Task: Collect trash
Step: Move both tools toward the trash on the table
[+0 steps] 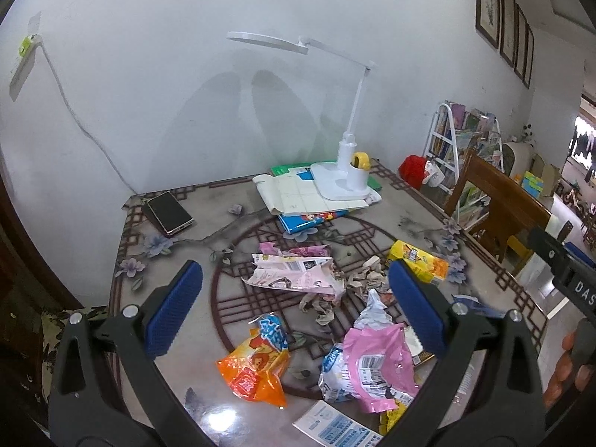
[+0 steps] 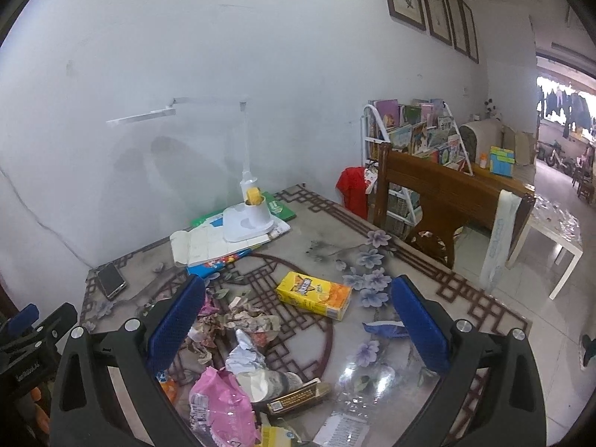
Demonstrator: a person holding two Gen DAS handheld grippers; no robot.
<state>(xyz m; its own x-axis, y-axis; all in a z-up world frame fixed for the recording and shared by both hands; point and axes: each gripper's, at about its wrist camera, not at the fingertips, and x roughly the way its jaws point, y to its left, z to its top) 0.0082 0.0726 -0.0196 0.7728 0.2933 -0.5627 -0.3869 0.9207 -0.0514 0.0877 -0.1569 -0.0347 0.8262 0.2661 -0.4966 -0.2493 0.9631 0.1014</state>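
Pink wrapper lies just below the left gripper, jaws wide apart and empty; right gripper, equally spread, hovers nearer the yellow carton

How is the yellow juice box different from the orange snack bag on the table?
The yellow juice box is a stiff, straight-edged carton; the orange snack bag is soft, shiny and crumpled. The box lies farther back, toward the wooden chair; the bag lies nearer, between the left claw tips. Both lie flat on the table, untouched.
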